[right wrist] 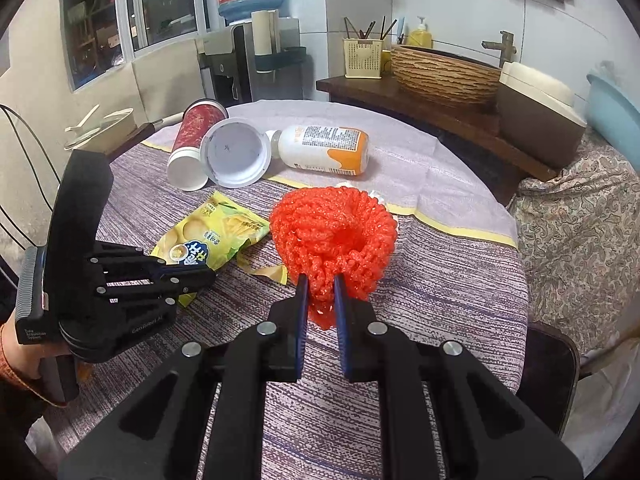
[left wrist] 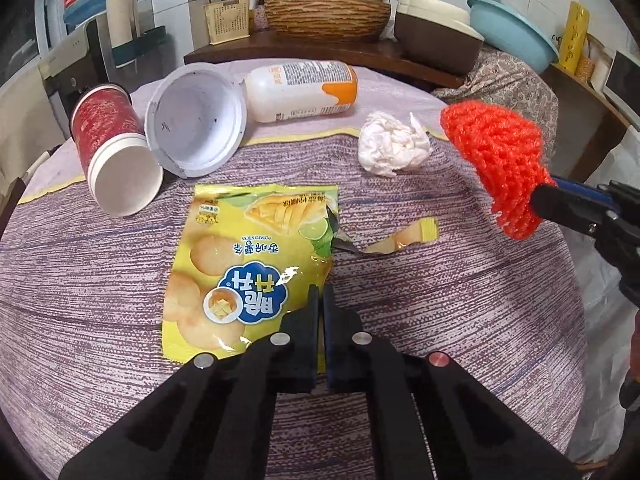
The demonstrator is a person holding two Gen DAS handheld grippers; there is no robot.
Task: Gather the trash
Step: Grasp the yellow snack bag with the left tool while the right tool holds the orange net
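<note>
A yellow snack bag [left wrist: 240, 264] lies flat on the purple striped tablecloth [left wrist: 440, 320]. My left gripper [left wrist: 321, 290] is shut on its right edge, and yellow foil shows between the pads. The right wrist view shows that gripper [right wrist: 210, 274] from the side at the bag [right wrist: 212, 236]. My right gripper [right wrist: 320, 280] is shut on an orange foam net [right wrist: 332, 236] and holds it above the table. The left wrist view has the net [left wrist: 496, 160] at the right. A red paper cup [left wrist: 108, 136], a white tub [left wrist: 196, 120], a white and orange bottle [left wrist: 300, 88], a crumpled tissue [left wrist: 394, 146] and a torn bag strip [left wrist: 404, 240] lie beyond.
Behind the round table a dark wooden counter [right wrist: 420, 96] carries a wicker basket [right wrist: 444, 76], a brown box [right wrist: 536, 120] and a blue basin [left wrist: 508, 36]. A water dispenser [right wrist: 248, 60] stands at the far left. A paisley-covered seat [right wrist: 580, 240] is to the right.
</note>
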